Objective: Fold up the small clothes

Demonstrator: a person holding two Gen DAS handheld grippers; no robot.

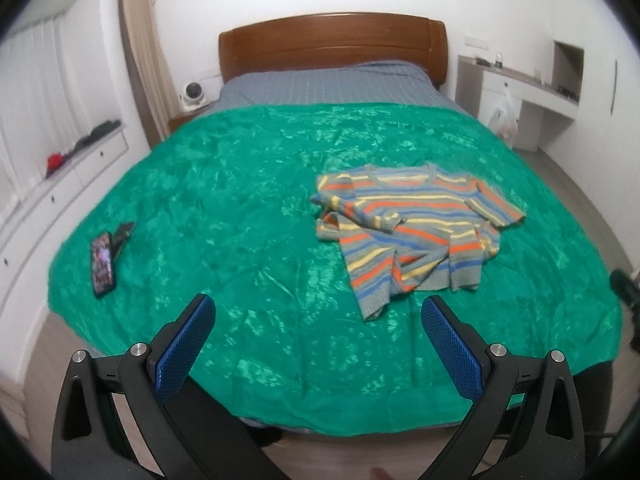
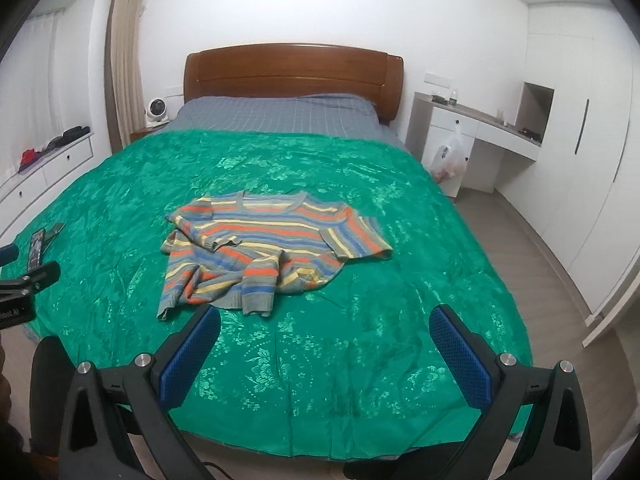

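Note:
A small striped knit shirt [image 1: 412, 226] in grey, orange, yellow and blue lies crumpled on the green bedspread [image 1: 240, 208], neckline toward the headboard, its left sleeve folded over the body and its hem bunched. It also shows in the right wrist view [image 2: 268, 248]. My left gripper [image 1: 318, 316] is open and empty, held above the bed's near edge, short of the shirt's hem. My right gripper [image 2: 324, 328] is open and empty, just short of the hem, on the shirt's right side. Part of the left gripper [image 2: 24, 280] shows at the right view's left edge.
A phone [image 1: 102, 262] and a dark object [image 1: 122, 234] lie on the bedspread's left side. The wooden headboard [image 1: 332, 46] is at the far end. White drawers [image 1: 60, 196] line the left wall. A desk [image 2: 476, 136] with a hanging plastic bag [image 2: 450, 158] stands at the right.

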